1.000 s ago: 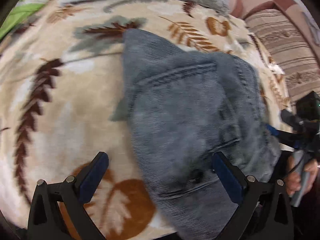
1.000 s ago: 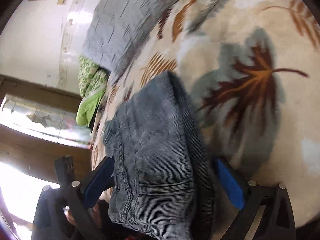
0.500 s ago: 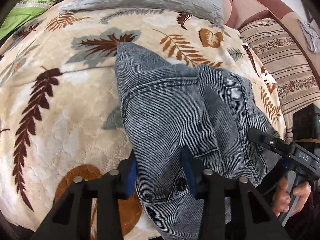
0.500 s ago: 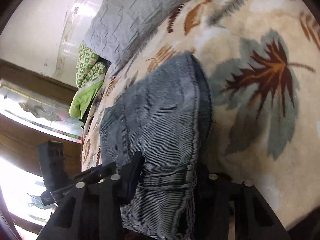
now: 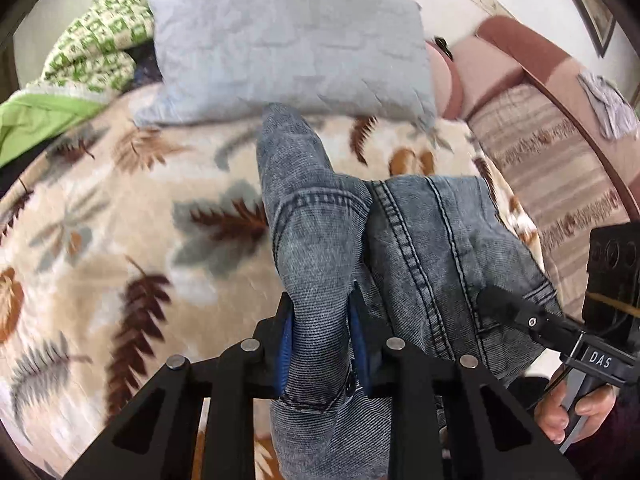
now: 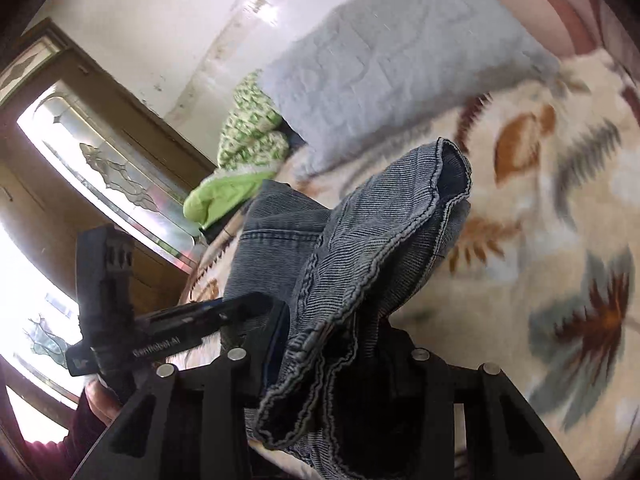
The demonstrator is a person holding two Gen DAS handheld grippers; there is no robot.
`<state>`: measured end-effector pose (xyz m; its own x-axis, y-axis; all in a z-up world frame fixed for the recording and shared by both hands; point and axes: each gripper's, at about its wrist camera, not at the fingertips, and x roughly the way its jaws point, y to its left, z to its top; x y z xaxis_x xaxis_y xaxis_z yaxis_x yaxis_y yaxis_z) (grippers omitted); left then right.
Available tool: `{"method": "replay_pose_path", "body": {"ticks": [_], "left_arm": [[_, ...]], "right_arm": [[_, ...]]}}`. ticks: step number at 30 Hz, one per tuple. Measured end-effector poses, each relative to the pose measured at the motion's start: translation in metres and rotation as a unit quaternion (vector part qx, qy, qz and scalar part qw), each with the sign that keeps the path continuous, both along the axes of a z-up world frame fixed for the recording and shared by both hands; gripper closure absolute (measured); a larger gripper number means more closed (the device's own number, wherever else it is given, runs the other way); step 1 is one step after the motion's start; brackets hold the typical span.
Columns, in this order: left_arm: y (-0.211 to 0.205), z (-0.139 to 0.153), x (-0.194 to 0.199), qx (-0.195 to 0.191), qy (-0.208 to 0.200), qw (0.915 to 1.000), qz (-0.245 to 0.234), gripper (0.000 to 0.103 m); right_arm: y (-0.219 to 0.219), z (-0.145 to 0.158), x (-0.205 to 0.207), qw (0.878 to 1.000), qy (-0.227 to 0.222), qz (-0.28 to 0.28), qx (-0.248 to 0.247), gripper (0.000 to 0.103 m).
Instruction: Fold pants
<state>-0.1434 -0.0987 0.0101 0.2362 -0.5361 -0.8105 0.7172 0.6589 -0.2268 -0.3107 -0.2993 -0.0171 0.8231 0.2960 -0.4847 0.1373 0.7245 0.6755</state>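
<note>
Both grippers, left (image 5: 320, 344) and right (image 6: 332, 344), pinch the jeans (image 5: 420, 248); only the right view shows a window (image 6: 100, 168).

Daylight fills both views. In the right wrist view the glass door (image 6: 100, 168) and the lower left corner are blown out to white glare. The leaf-print blanket (image 5: 120, 240) smears with motion blur in both views, strongest toward the edges. The fisheye lens bends the walls and leaves dark corners. Shadows are soft.

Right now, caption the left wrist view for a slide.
Left claw shut on jeans, lifted above leaf-print blanket.
</note>
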Motion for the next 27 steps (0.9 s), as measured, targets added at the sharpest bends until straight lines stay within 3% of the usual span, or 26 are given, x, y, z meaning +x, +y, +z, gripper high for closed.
{"method": "replay_pose_path", "body": {"ticks": [6, 9, 13, 15, 16, 18, 22, 24, 25, 27], "left_arm": [[-0.015, -0.002, 0.027, -0.005, -0.015, 0.9998, 0.012, 0.076], [-0.029, -0.02, 0.035, 0.044, -0.031, 0.9984, 0.02, 0.076], [-0.029, -0.06, 0.039, 0.086, 0.004, 0.996, 0.026, 0.075], [-0.032, -0.089, 0.037, 0.141, 0.014, 0.9895, 0.029, 0.07], [-0.029, -0.093, 0.036, 0.145, 0.008, 0.9886, 0.04, 0.07], [-0.025, -0.088, 0.033, 0.141, 0.007, 0.989, 0.044, 0.068], [-0.013, -0.062, 0.023, 0.128, 0.016, 0.9902, 0.052, 0.061], [-0.007, -0.041, 0.009, 0.119, -0.012, 0.9912, 0.058, 0.044], [-0.002, -0.026, -0.001, 0.116, -0.034, 0.9904, 0.067, 0.029], [0.005, -0.004, -0.016, 0.097, -0.068, 0.9904, 0.072, 0.025]], "right_arm": [[-0.013, -0.011, 0.046, 1.0, 0.009, -0.004, -0.02, 0.06], [-0.025, -0.031, 0.061, 1.0, 0.023, -0.017, -0.011, 0.06], [-0.046, -0.067, 0.067, 0.995, 0.086, -0.041, -0.002, 0.059], [-0.049, -0.09, 0.069, 0.988, 0.146, -0.045, -0.019, 0.044], [-0.051, -0.099, 0.067, 0.986, 0.16, -0.053, -0.009, 0.044], [-0.054, -0.098, 0.06, 0.987, 0.146, -0.061, 0.011, 0.043], [-0.047, -0.074, 0.047, 0.985, 0.156, -0.07, -0.022, 0.043], [-0.042, -0.053, 0.032, 0.987, 0.138, -0.075, -0.04, 0.043], [-0.039, -0.044, 0.025, 0.988, 0.125, -0.076, -0.044, 0.043], [-0.031, -0.023, 0.007, 0.991, 0.091, -0.078, -0.054, 0.042]]}}
